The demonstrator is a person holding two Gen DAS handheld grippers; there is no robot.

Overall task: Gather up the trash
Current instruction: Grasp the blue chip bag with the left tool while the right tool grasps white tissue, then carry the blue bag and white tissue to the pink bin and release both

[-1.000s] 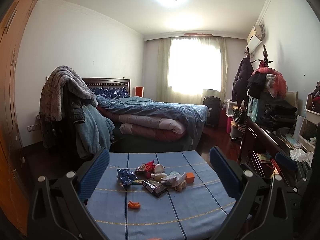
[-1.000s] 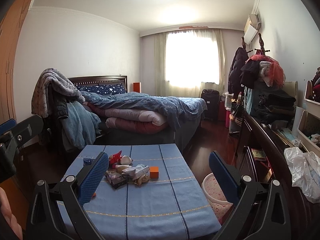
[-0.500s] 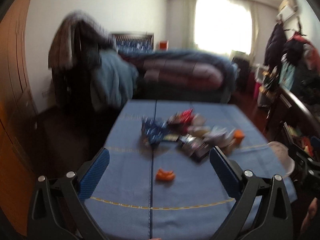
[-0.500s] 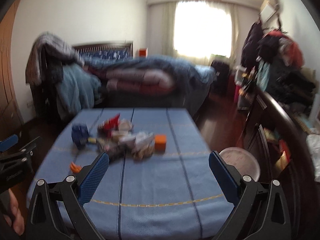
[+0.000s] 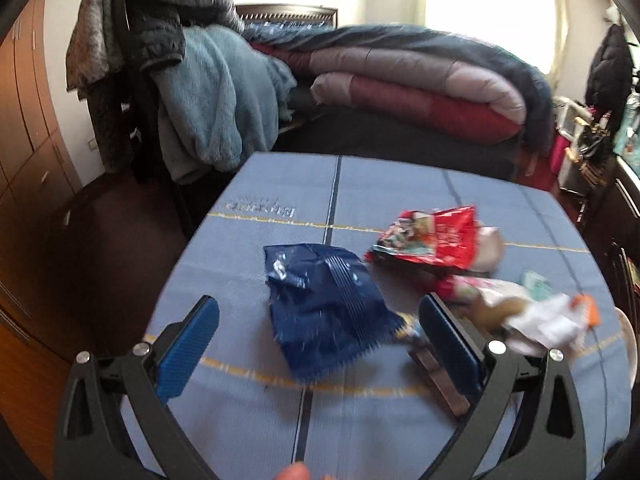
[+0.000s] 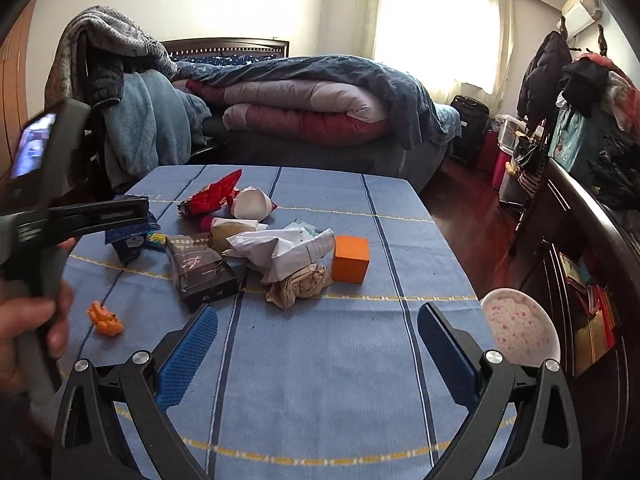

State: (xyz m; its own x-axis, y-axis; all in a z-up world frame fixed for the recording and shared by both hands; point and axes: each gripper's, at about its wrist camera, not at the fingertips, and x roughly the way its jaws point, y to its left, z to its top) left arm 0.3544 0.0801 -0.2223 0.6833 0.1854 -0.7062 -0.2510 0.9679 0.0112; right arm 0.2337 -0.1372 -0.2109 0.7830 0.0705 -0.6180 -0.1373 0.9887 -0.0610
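A pile of trash lies on the blue-clothed table point(image 6: 320, 392): a red wrapper point(image 6: 212, 196), a white shell-shaped cup point(image 6: 252, 204), a dark box point(image 6: 200, 270), crumpled white paper point(image 6: 284, 248), a brown paper wad point(image 6: 300, 286), an orange cube point(image 6: 351, 259) and a small orange scrap point(image 6: 105, 318). My left gripper point(image 5: 318, 340) is open, low over the table, with the dark blue snack bag point(image 5: 328, 304) lying between its fingers, untouched. The red wrapper point(image 5: 432, 236) lies just beyond. My right gripper point(image 6: 318, 344) is open over bare cloth, short of the pile.
A pink-speckled white bin point(image 6: 520, 328) stands by the table's right edge. A dark dresser point(image 6: 580, 240) runs along the right. A bed with folded quilts point(image 6: 304, 112) and a chair draped in clothes point(image 6: 120, 92) stand behind the table. A hand point(image 6: 28, 320) holds the left gripper.
Both grippers have tilted down and come in toward the table. The left one has closed in on the dark blue bag, which now sits between its open fingers.
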